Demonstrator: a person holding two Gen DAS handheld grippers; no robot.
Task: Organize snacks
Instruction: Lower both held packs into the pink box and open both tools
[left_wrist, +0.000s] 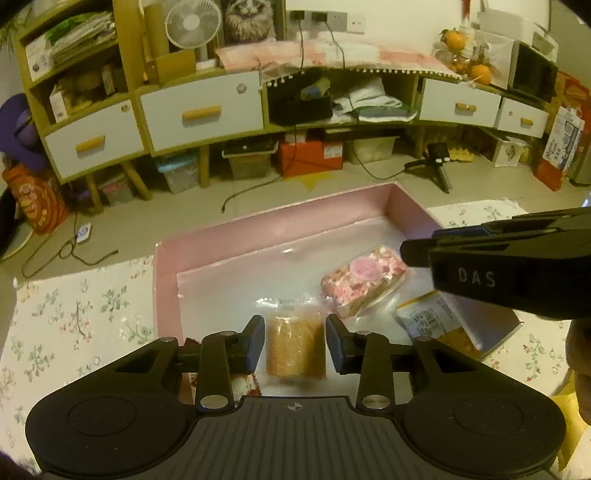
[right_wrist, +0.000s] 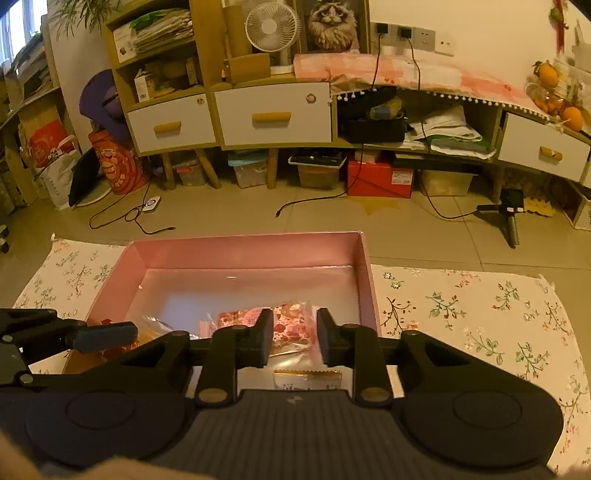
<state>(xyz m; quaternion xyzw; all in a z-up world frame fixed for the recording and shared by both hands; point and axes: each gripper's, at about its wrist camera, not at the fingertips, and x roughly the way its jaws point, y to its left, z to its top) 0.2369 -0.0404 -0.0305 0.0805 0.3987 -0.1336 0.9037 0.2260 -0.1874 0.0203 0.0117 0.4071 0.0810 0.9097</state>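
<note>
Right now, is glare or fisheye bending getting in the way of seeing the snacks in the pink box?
Left wrist view: warm dim light, a bright sheen on the pink box floor, brown snack pack still clear; the cabinet bows. Right wrist view: the same sheen, pink snack pack partly hidden behind the right gripper; edges curve.

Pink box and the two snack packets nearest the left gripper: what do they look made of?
Pink box: probably coated cardboard; thin straight walls, folded corners, glossy floor with glare. Brown snack packet: clear plastic film, likely; its crinkled sealed top edge shines and the grainy brown block shows through. Pink snack packet: also clear glossy film, with a round pink sticker over pink-and-white pieces.
</note>
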